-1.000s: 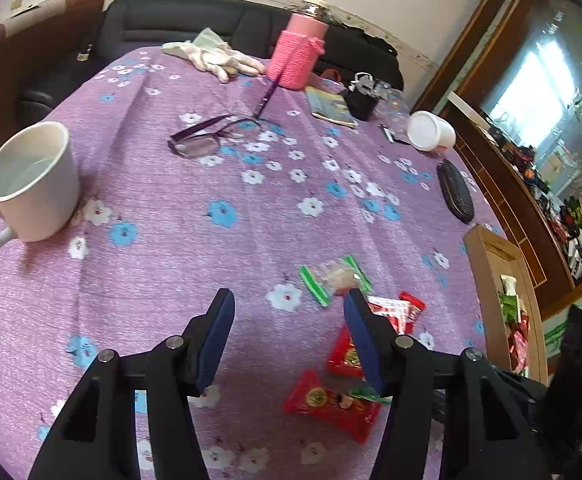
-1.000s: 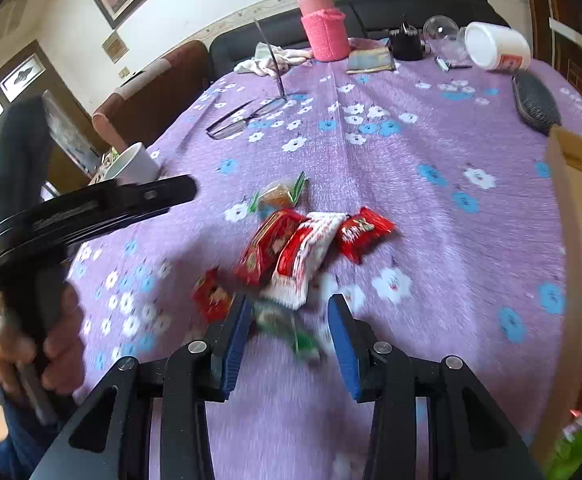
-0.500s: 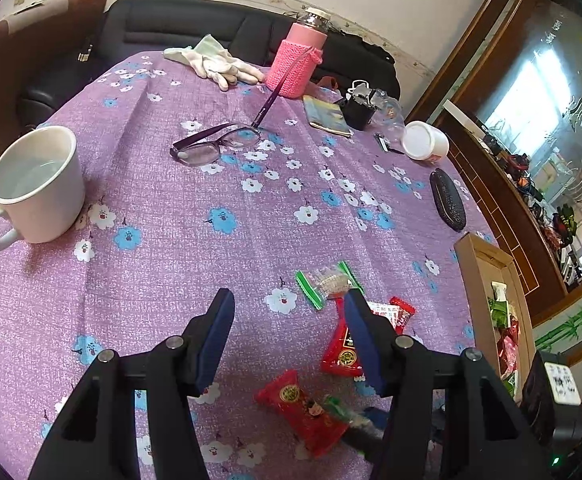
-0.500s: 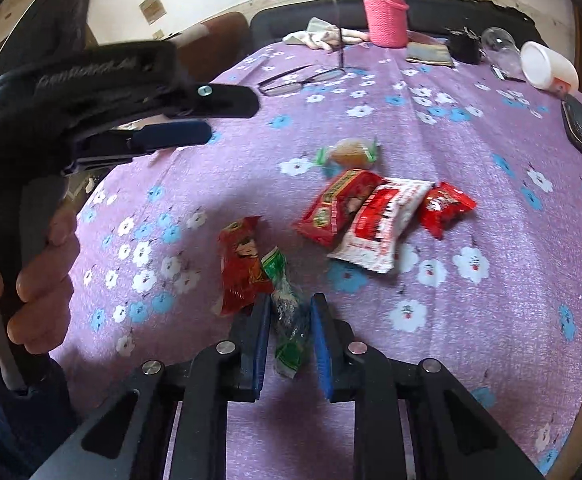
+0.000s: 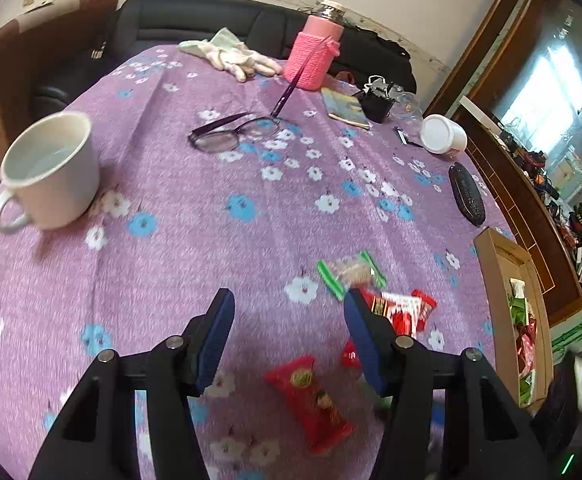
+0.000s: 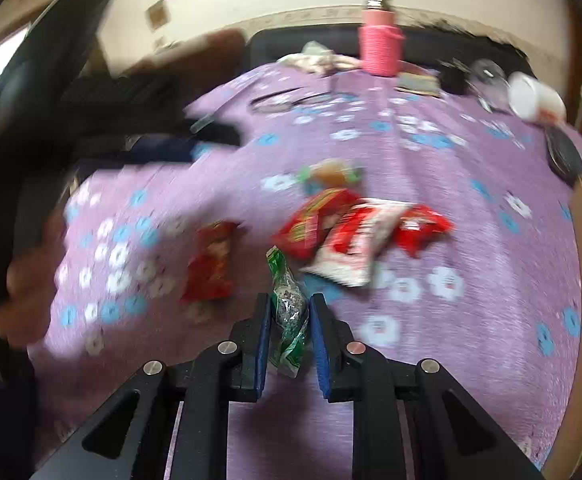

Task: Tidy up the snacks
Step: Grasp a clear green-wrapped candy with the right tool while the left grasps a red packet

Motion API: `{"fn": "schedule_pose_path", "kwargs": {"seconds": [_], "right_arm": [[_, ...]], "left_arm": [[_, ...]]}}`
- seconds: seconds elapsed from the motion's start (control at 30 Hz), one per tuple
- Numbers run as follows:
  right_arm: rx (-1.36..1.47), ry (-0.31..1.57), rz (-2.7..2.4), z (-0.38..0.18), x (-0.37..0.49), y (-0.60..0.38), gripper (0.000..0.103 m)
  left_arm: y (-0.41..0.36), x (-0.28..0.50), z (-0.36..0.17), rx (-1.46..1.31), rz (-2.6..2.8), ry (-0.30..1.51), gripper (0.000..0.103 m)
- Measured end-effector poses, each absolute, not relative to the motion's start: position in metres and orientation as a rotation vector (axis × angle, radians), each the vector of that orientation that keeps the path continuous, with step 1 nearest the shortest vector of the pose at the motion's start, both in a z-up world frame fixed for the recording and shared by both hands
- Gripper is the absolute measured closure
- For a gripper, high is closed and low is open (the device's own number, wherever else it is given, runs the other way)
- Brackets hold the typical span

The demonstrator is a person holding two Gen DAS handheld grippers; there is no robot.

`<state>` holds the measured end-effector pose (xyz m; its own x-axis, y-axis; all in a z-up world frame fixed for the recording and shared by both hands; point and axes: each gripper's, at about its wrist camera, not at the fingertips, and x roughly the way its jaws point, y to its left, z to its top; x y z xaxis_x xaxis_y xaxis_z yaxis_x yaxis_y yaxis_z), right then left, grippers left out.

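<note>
Gripping a small green snack packet between its two blue-padded fingers, the right gripper is holding the packet upright above the near edge of a table covered in a purple flowered tablecloth; the fingers are standing narrow, pressing on both sides of the wrapper. Past it, toward the middle of the table, a loose cluster of snacks is lying on the cloth — a red packet on its own to the left, then a red-and-green packet, a white-and-red packet and a small red packet overlapping or touching one another, with a clear green-ended sweet just beyond them. The left gripper is hovering over the cloth with its fingers standing wide apart and nothing between them. A wooden tray holding more snacks is sitting at the table's right edge. A white mug is standing near the left edge, eyeglasses are lying farther back, and a pink bottle with white gloves beside it is standing at the far edge.
</note>
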<state>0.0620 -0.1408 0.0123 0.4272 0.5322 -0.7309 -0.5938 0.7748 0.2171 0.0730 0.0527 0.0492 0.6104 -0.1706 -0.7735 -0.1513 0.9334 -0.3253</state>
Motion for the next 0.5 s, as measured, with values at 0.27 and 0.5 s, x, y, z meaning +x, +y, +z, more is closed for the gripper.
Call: {"fn": "schedule_pose_path", "kwargs": {"seconds": [0.27,0.5], "right_arm": [[0.196,0.812,0.626,0.037,0.084,-0.193,0.082],[0.229,0.802,0.605,0.042,0.088,-0.201,0.082]], "left_arm": [[0.026,0.036,0.035,-0.342,0.008,0.969,0.055],[-0.005,0.042,0.016,-0.193,0.044,0.995,0.068]]}}
